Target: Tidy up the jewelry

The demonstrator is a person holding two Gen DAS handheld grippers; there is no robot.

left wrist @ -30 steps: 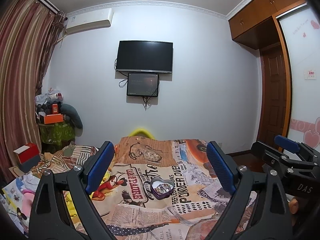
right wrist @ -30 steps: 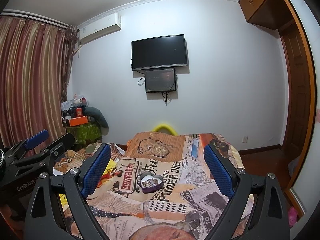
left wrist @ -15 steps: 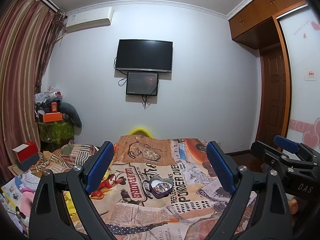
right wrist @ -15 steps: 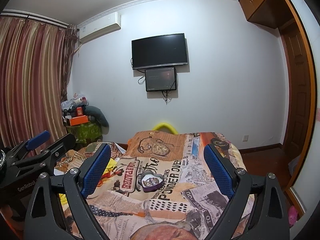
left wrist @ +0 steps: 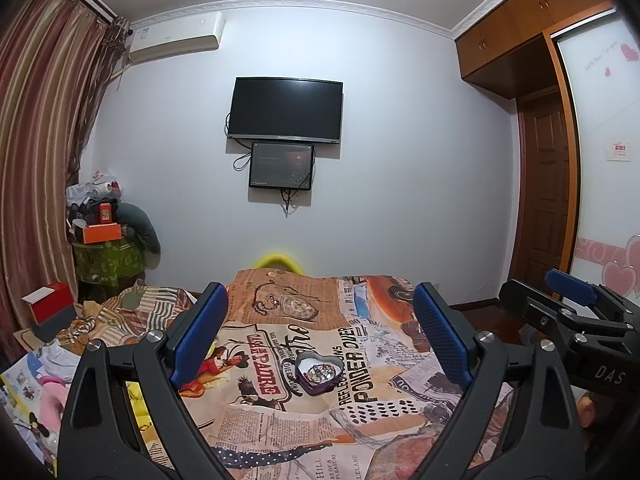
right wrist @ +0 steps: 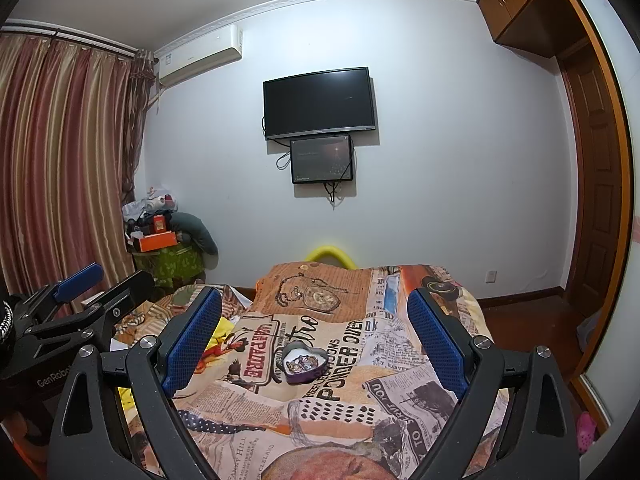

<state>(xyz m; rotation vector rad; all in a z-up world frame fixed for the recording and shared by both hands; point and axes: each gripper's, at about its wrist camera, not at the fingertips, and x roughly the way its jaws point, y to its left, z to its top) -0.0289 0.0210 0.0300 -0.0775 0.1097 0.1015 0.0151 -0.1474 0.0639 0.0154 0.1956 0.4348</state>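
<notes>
left hand-held gripper (left wrist: 320, 336): jaws spread wide, nothing between the blue pads, raised above the bed (left wrist: 360, 408). right hand-held gripper (right wrist: 314, 334): jaws likewise spread wide and empty, raised above the same bed. in the left wrist view the right hand-held gripper also shows at the right edge of the frame; in the right wrist view the left one shows at the left edge.

heart-shaped box (left wrist: 319, 371), purple: sits open on the bed's newspaper-print cover, lower centre of both frames, framed between each gripper's fingers and well apart from them. small shiny jewelry pieces (right wrist: 303, 362) lie inside it; individual items are too small to tell apart.

a printed pocket-watch and chain motif (left wrist: 280, 306) appears on the cover above the box; it reads as pattern, not as a loose item.

surroundings: television (left wrist: 285, 110) on the far wall, centre of frame, with a smaller screen (left wrist: 281, 166) just beneath. air conditioner (left wrist: 176, 38) upper left. striped curtain (right wrist: 60, 152) along the left side. orange box (left wrist: 102, 233) on a cluttered stand at middle left. wooden door (right wrist: 596, 208) at the right.
</notes>
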